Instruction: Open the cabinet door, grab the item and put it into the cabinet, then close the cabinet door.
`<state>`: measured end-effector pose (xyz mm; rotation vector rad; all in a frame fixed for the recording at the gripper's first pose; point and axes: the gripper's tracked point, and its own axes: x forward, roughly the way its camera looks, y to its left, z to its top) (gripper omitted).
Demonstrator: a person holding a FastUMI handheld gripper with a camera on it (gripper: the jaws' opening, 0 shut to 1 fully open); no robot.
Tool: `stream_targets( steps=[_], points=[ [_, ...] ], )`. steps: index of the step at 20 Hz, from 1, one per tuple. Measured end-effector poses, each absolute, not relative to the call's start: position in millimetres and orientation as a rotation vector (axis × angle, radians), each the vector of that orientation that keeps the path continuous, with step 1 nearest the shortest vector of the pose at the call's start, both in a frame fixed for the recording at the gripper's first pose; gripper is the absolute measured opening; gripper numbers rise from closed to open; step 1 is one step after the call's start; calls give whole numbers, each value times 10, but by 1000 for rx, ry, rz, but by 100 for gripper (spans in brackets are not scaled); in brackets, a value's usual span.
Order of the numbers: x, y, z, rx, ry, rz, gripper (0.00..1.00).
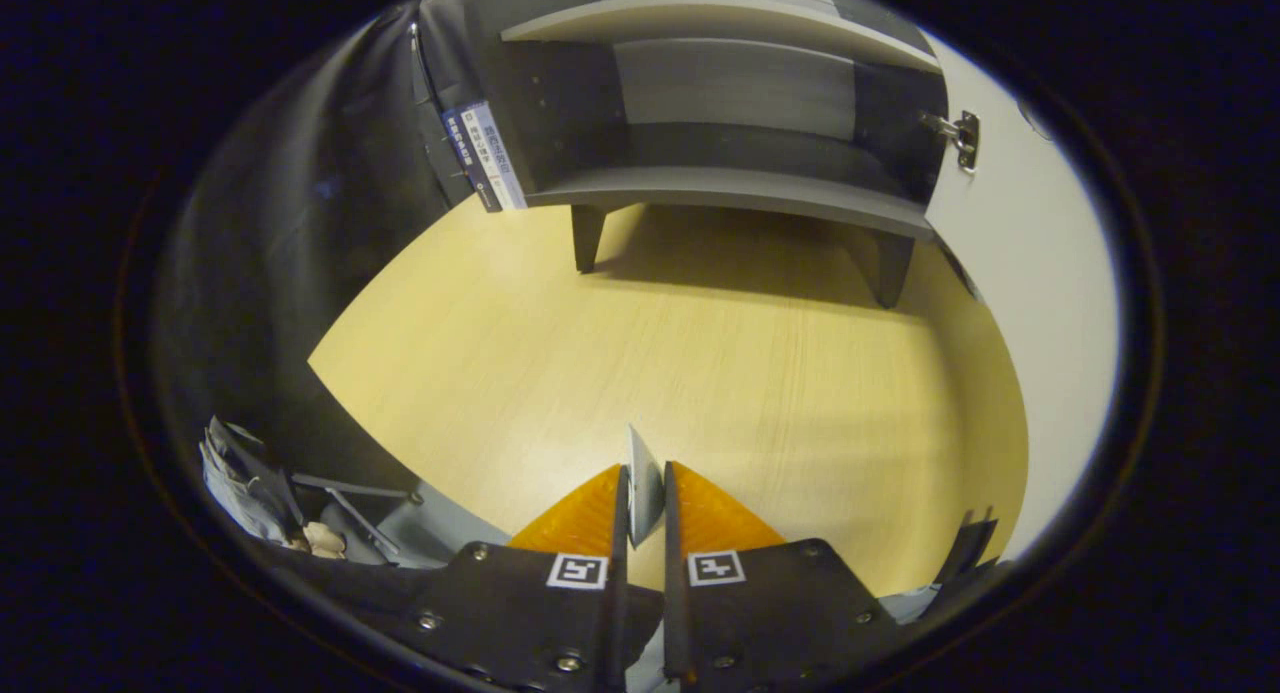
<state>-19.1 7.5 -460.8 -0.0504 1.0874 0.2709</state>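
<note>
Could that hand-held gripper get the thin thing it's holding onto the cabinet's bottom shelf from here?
Probably yes: the cabinet door is open, and only bare tabletop lies before the hand-held gripper shut on the thin item.

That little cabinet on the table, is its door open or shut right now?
Open. The cabinet shows its bare shelves, and the door is swung aside on its hinge. The gripper is shut on a thin flat item.

Wooden tabletop (700, 373), books (484, 158) beside
</note>
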Motion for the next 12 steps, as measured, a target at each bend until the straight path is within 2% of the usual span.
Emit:
stream_targets(
  steps=[2, 6, 12],
  points=[
    [-169, 72, -4631, -77, 1093, 257, 4],
    [-38, 154, -4384, -62, 1068, 253, 5],
    [562, 228, -3274, -26, 932, 229, 5]
  ],
)
